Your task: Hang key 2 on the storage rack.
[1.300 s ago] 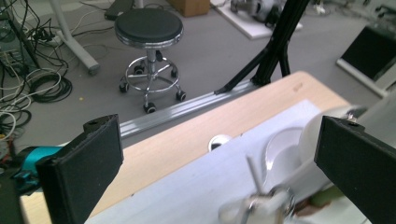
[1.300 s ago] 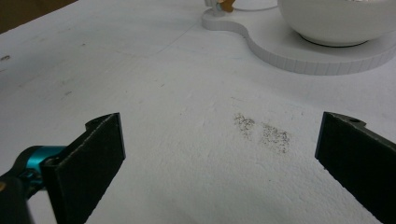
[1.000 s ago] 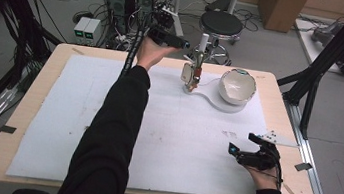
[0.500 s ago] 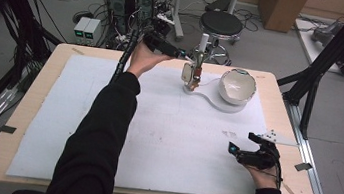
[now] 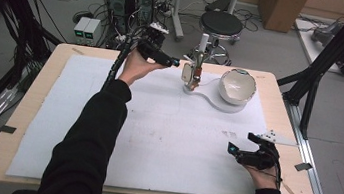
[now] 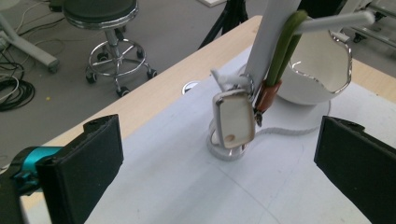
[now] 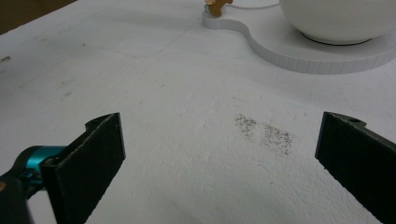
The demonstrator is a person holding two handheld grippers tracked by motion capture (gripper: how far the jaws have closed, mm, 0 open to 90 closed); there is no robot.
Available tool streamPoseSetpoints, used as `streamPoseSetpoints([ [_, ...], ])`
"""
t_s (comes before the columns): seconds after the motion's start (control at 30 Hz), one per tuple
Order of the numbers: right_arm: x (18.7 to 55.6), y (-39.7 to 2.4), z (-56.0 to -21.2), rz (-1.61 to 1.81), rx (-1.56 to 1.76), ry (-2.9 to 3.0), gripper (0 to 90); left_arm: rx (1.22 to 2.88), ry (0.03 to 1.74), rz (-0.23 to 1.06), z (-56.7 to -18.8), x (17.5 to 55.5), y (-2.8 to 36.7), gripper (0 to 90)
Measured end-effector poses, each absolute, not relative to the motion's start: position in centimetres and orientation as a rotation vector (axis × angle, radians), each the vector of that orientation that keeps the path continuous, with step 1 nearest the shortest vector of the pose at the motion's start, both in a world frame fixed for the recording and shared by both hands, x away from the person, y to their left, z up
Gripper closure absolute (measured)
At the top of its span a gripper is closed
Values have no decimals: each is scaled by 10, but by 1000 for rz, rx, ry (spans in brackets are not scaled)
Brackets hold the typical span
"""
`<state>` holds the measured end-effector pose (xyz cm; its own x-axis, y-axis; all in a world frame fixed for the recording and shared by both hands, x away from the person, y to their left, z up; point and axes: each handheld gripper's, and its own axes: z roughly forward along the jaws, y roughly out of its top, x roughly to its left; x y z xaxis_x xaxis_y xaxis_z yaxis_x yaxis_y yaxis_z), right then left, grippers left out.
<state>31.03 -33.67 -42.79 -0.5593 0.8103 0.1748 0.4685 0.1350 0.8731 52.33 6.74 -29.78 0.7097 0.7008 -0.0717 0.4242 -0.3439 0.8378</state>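
Stand [image 5: 192, 74] left of bowl [image 5: 236, 86] on shared base (far table [image 5: 32, 109] edge); stool [image 5: 221, 25] behind.

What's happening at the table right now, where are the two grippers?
A person works at a table covered by a white mat. The left gripper is held out at the far side, open, aimed at a small stand from which a metal measuring spoon hangs, with nothing between its jaws. Beside the stand, a white bowl sits on the same white base. The right gripper rests near the table's near right edge, open and empty, facing a dark speckled smudge on the mat.
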Motion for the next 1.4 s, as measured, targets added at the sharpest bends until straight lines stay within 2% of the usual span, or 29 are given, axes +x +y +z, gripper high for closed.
streamPoseSetpoints([
  [0.47, 309, -337, -428, 1394, 1232, 2080, 5, 1961, 885, 380, -318, 496, 107, 17],
  [0.9, 310, -335, -428, 1391, 1220, 2089, 5, 1963, 839, 377, -324, 464, 127, 17],
  [1.07, 310, -335, -428, 1390, 1218, 2092, 5, 1958, 853, 343, -330, 456, 136, 17],
  [1.4, 310, -334, -429, 1392, 1224, 2096, 5, 1946, 882, 357, -346, 435, 158, 17],
])
